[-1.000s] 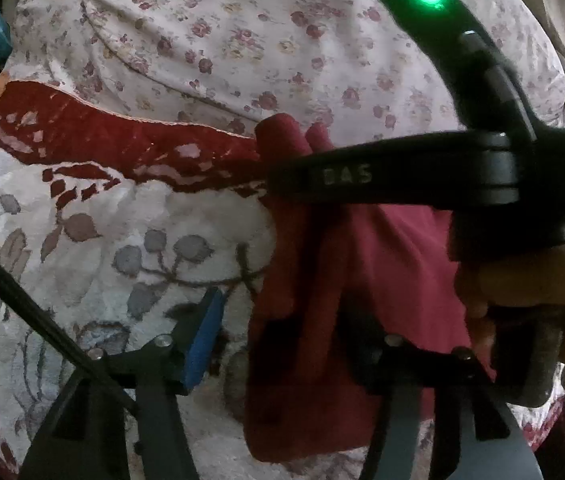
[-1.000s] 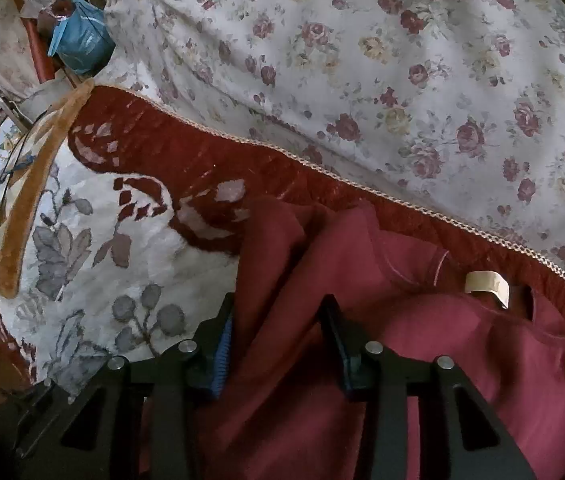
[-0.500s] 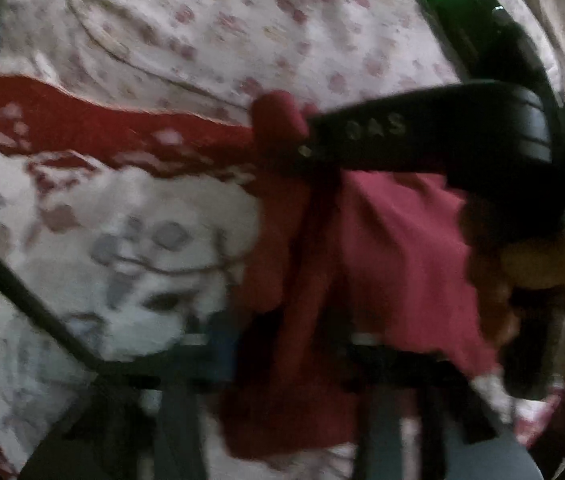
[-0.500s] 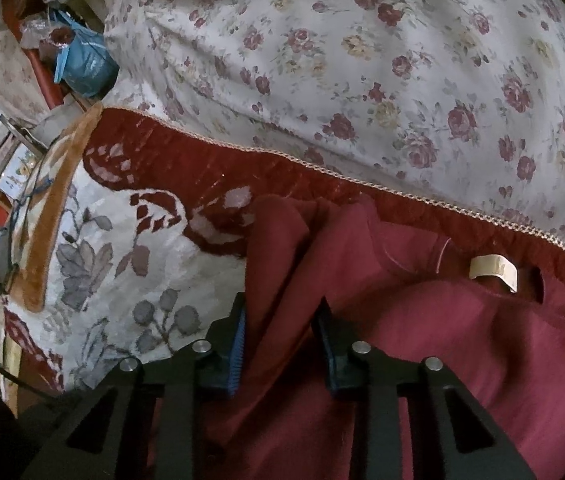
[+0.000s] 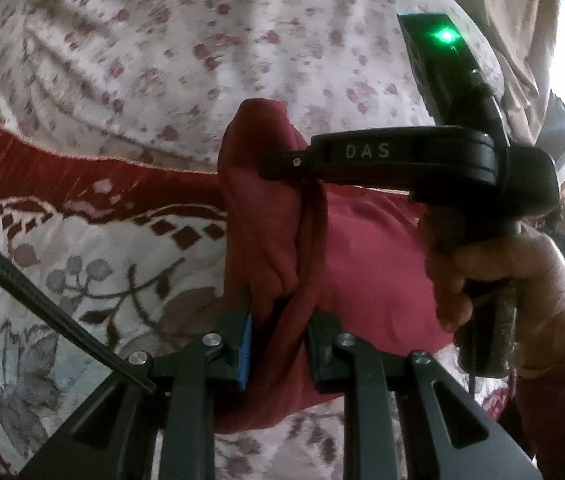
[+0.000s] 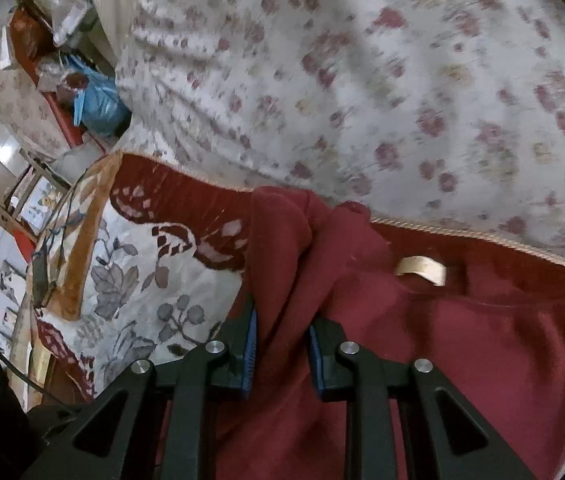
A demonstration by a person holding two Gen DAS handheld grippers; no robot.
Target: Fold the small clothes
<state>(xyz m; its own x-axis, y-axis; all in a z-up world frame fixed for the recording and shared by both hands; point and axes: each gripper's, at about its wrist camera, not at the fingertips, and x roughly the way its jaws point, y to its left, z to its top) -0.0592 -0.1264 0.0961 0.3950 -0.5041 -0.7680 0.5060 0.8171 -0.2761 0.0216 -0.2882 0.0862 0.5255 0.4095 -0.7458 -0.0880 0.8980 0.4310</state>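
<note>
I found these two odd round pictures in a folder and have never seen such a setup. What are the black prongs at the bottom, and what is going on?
Each picture comes from a camera on a hand-held gripper, looking along its two fingers. A person holds one in each hand. The left gripper and the right gripper have just been closing, and both now pinch the same dark red garment, which shows a beige neck label. It lies on a patterned blanket beside a floral sheet. The left view also shows the person's hand gripping the other handle.

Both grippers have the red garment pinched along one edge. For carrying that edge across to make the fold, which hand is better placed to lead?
Probably the right. The right gripper is shut on the red garment near the collar label, most of the cloth beside it. The left gripper, its jaws just closing, grips the same edge lower down.
</note>
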